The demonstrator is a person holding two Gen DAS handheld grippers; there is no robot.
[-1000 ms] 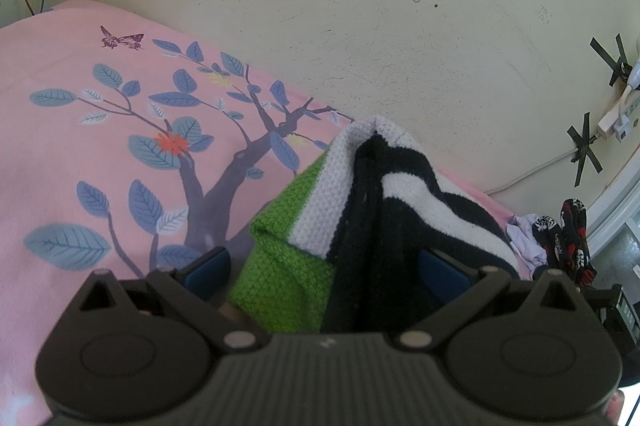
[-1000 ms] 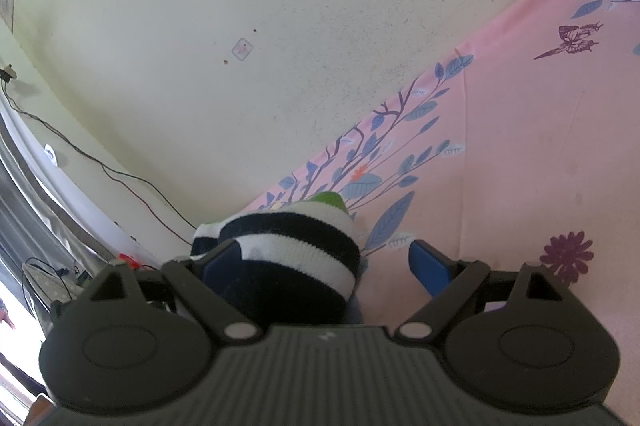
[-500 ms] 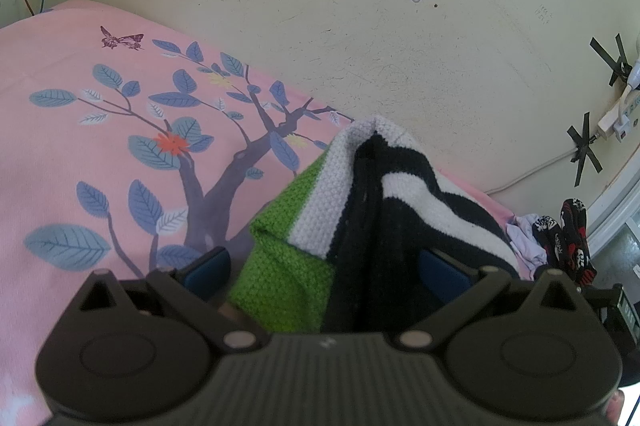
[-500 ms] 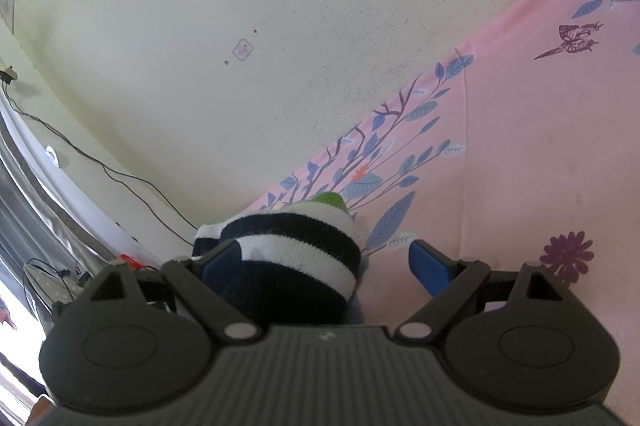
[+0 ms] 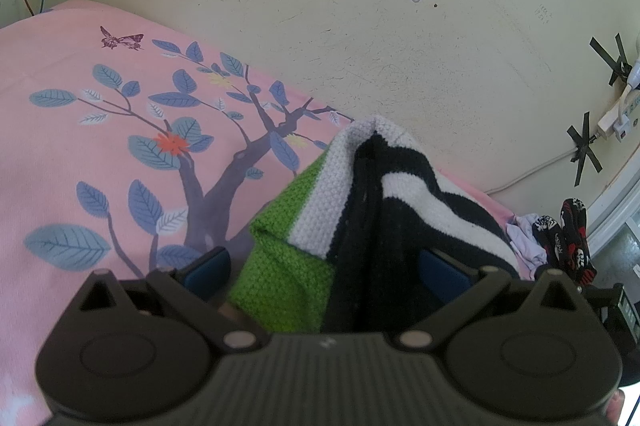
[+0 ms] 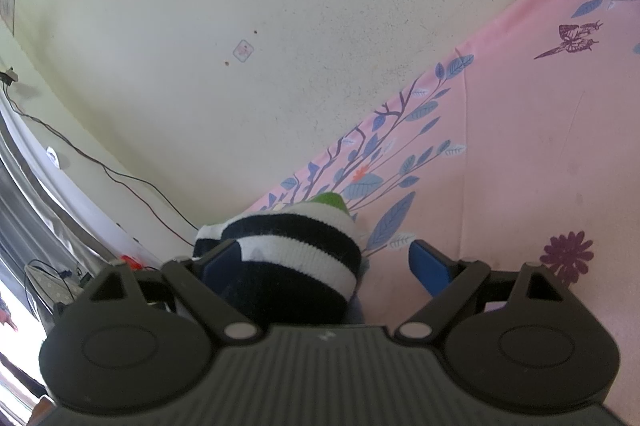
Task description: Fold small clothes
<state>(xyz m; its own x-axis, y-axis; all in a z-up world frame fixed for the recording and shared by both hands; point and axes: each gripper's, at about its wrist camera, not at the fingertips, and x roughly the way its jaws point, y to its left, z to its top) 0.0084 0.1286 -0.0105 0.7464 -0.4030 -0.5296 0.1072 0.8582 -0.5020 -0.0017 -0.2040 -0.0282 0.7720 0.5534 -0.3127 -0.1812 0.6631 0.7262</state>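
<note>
Left wrist view: left hand-held gripper (image 5: 324, 278) sits spread around striped knit garment (image 5: 360, 210) at lower centre, unclenched, likely positioning for a fold.

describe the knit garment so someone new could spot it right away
Start at the pink bedsheet printed with a blue-leafed tree against the cream wall. The knitted garment lies between the left gripper fingers. Unlike the dark printed clothes heap farther right, it has black-and-white stripes and a bright green section.

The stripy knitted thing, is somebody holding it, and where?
The stripy knit sits between the fingers of both the left gripper and the right gripper, which stand wide apart, so no pinch shows. Its held part cannot be told.
</note>
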